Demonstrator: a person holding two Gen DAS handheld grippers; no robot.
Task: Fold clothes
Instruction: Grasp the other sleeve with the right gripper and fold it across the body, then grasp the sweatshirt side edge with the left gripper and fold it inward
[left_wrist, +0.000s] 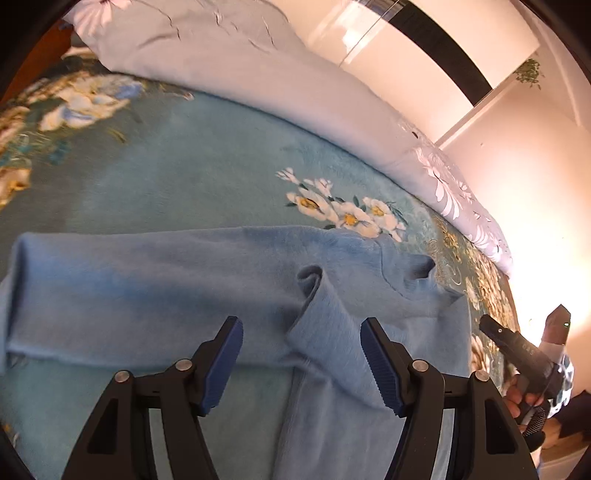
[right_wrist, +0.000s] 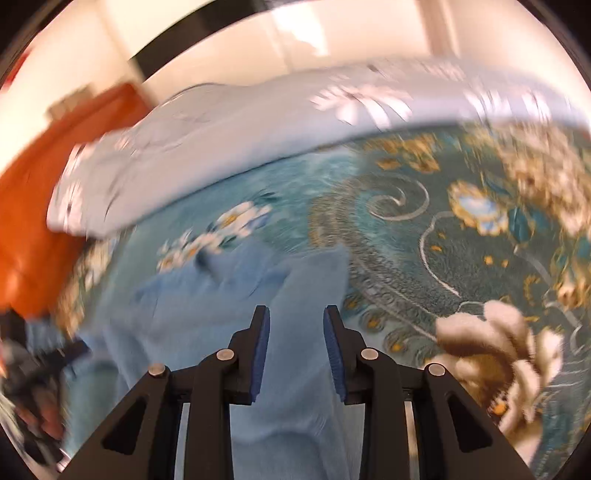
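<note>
A light blue sweater (left_wrist: 147, 280) lies spread on the bed. One sleeve (left_wrist: 325, 332) is folded across its body, with the cuff curled up. My left gripper (left_wrist: 301, 325) hovers just above that sleeve with its jaws wide apart and nothing pinched between the blue pads. In the blurred right wrist view, the right gripper (right_wrist: 295, 310) stands over an edge of the same sweater (right_wrist: 207, 295). Its pads are a short gap apart and no cloth is between them. A person's hand (left_wrist: 517, 395) holding the right gripper shows at the right edge of the left wrist view.
The sweater rests on a teal floral blanket (left_wrist: 184, 166) that covers the bed. A pale grey quilt with white flowers (left_wrist: 258, 74) is bunched along the far side. An orange headboard (right_wrist: 44, 184) stands at the left, and white walls lie beyond.
</note>
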